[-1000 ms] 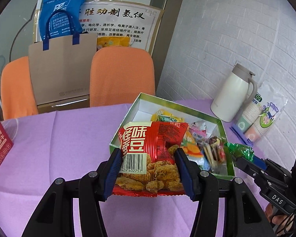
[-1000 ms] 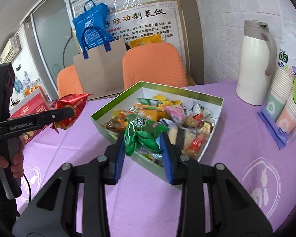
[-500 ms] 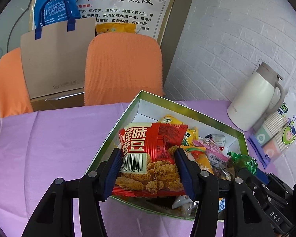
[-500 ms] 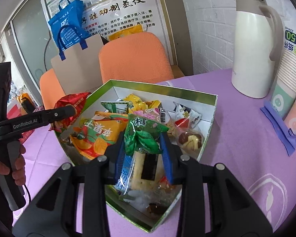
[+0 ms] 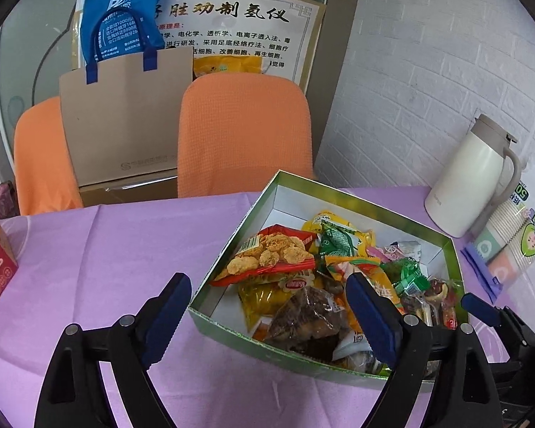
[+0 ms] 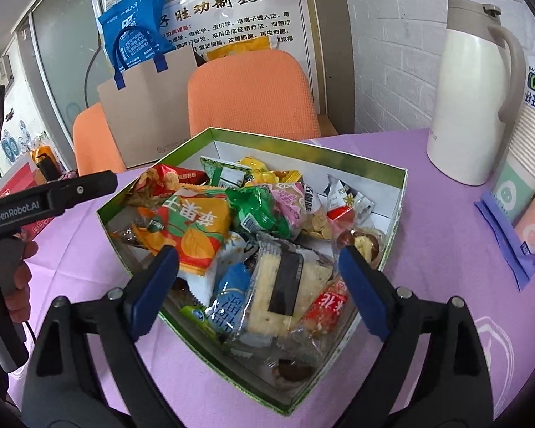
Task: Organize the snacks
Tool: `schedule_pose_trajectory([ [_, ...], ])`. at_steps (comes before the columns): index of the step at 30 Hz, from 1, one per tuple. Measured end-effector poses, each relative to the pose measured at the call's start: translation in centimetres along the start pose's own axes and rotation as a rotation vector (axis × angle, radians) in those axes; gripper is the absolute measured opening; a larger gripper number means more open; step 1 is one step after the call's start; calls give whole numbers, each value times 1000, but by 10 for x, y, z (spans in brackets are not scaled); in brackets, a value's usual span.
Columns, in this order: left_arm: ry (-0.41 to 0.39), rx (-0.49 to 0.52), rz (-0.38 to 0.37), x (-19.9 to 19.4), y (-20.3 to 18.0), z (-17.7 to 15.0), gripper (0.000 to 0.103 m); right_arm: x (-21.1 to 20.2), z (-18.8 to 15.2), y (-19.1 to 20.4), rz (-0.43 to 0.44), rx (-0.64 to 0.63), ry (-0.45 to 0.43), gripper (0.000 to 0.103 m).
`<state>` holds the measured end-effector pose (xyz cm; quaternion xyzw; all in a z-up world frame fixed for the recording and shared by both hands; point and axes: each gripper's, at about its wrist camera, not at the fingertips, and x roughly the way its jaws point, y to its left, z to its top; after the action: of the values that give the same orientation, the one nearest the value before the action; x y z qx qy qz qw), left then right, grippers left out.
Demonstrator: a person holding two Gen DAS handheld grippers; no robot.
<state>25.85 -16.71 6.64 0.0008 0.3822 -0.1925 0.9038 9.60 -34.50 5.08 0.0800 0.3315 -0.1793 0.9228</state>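
Snacks fill the green box [image 5: 342, 196] on the purple tablecloth [image 5: 125, 242]. In the left wrist view, the left gripper [image 5: 267, 306] hangs over the box's near corner, jaws opening and gripping nothing; the red packet [image 5: 267, 256] lies just ahead, its long axis crosswise.

In the right wrist view, the right gripper [image 6: 256, 278] is opening too (empty), above the heap; the green packet [image 6: 258, 210] rests ahead among the others.

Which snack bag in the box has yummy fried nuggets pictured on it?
The red packet at the box's left side, just beyond the left claw. The other packets there show no nuggets.
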Motion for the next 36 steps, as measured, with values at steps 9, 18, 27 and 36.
schedule_pose_trajectory([
  [9,-18,71,100,-81,-12,-49,91,-89,-31,13,-89,-62,-67,102],
  [18,-25,51,86,-127,-22,-127,91,-129,-94,15,-137,-47,-33,102],
  [27,22,47,84,-131,-29,-169,91,-131,-128,18,-226,-47,8,102],
  [36,11,57,85,-135,-31,-172,91,-136,-126,26,-236,-68,-10,102],
])
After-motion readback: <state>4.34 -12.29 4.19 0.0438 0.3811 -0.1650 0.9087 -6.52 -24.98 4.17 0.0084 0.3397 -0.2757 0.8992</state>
